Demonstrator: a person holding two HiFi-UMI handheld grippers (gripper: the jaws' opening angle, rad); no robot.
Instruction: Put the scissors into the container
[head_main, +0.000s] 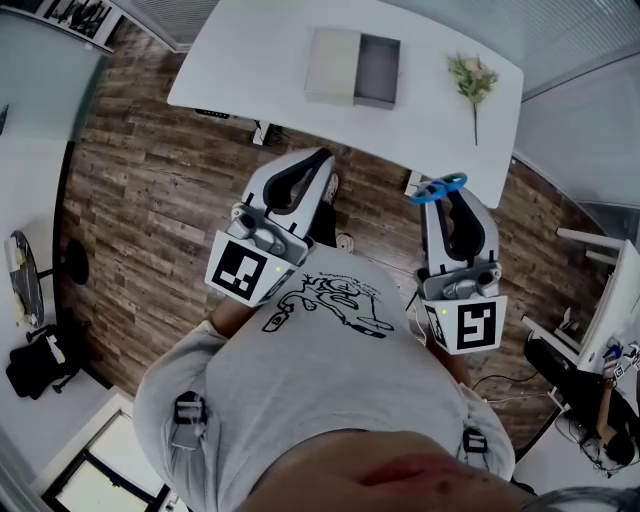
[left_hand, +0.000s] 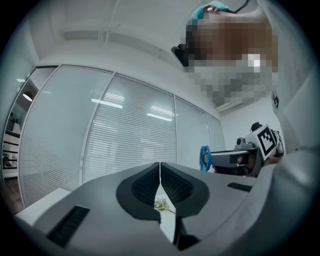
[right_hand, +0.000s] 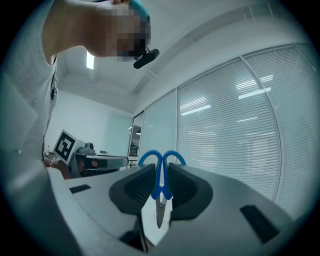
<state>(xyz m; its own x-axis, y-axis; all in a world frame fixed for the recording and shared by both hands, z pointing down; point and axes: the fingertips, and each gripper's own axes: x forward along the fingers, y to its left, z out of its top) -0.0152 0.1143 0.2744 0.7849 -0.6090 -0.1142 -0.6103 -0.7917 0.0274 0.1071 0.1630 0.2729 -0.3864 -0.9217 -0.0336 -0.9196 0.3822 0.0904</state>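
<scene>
Blue-handled metal scissors clamped between pads of right tongs. Handle loops are projected past tips and blades are pointed back toward camera. Scissors are held in air, well apart from grey rectangular open container, nearer person and to container's right in head view. Container is set on white tabletop. Left tongs closed tip to tip, nothing gripped, held nearer person than container. Dried flower sprig is laid right of container.
</scene>
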